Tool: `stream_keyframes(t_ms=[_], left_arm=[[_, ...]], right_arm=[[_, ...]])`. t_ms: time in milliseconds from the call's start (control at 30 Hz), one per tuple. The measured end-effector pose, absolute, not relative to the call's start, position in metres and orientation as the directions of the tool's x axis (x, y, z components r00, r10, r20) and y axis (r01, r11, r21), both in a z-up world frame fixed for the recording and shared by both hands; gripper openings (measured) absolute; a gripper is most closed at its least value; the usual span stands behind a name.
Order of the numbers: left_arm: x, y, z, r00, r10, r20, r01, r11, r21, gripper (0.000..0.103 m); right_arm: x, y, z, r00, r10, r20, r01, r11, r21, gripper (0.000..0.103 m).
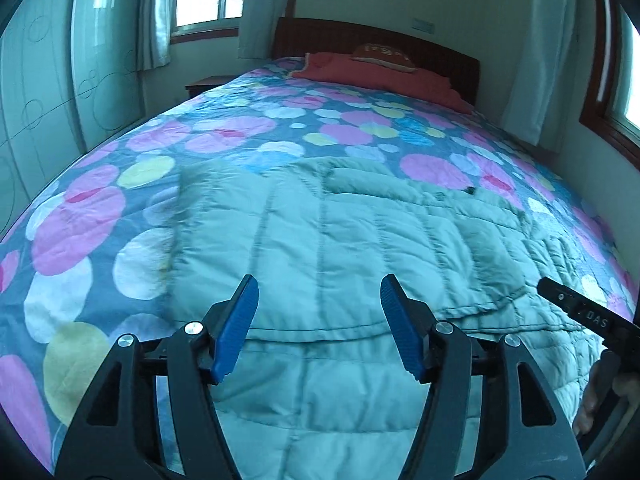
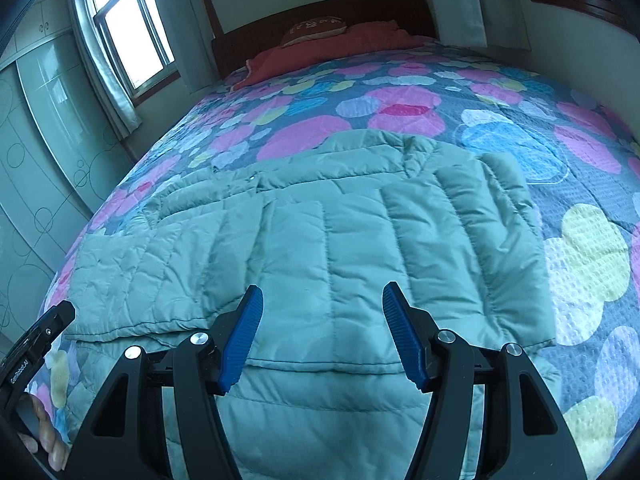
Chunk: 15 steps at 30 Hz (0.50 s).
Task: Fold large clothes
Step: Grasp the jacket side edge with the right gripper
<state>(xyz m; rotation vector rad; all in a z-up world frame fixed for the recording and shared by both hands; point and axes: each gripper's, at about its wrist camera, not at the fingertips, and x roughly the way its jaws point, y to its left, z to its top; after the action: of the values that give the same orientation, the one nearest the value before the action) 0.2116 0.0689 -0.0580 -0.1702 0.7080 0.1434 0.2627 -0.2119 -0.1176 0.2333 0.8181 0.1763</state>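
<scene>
**Left wrist view: both claws wide over the padded jacket**

Left wrist view gives me my left claw (image 1: 318, 292) with its blue pads (image 1: 240, 320) spread wide and nothing between them, hanging over the pale green quilted jacket (image 1: 340, 240). My right claw (image 2: 322, 300) reads the same in its own view: pads far apart, gripping nothing, above the jacket (image 2: 320, 240) near its lower part. At the right edge of the left view I can see part of the other gripper's black body with the hand holding it. The jacket lies spread flat across the bed (image 1: 100, 208), on a bedspread with big pink, blue and yellow circles, one sleeve (image 2: 500, 240) folded in along the right side. Farther off, red bedding (image 1: 380, 76) and a brown pillow (image 2: 316, 28) sit against the dark wooden headboard (image 1: 360, 36), with curtained windows (image 2: 128, 24) beyond.
</scene>
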Motion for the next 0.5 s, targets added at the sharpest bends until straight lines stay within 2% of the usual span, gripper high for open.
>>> stream_keyframes(t_ms=[233, 300, 367, 433, 500], left_arm=[[0.209, 0.139, -0.066, 0.725, 0.172, -0.667, -0.330, 0.937, -0.116, 0.063], [0.211, 0.147, -0.070, 0.716, 0.180, -0.675, -0.344, 0.932, -0.115, 0.063], [0.213, 0.151, -0.074, 0.708, 0.182, -0.683, -0.352, 0.928, -0.118, 0.063], [0.213, 0.154, -0.076, 0.706, 0.174, -0.687, -0.356, 0.925, -0.131, 0.063], [0.213, 0.155, -0.074, 0.710, 0.165, -0.685, -0.354, 0.924, -0.144, 0.063]], right_arm=[[0.292, -0.170, -0.125, 0.625, 0.306, -0.718, -0.112, 0.946, 0.306, 0.062], [0.299, -0.163, -0.132, 0.595, 0.319, -0.738, -0.119, 0.943, 0.311, 0.058], [0.300, -0.158, -0.136, 0.578, 0.316, -0.752, -0.128, 0.946, 0.298, 0.022], [0.295, -0.159, -0.132, 0.587, 0.327, -0.740, -0.148, 0.943, 0.300, 0.008], [0.287, -0.166, -0.121, 0.629, 0.292, -0.720, -0.143, 0.955, 0.262, 0.006]])
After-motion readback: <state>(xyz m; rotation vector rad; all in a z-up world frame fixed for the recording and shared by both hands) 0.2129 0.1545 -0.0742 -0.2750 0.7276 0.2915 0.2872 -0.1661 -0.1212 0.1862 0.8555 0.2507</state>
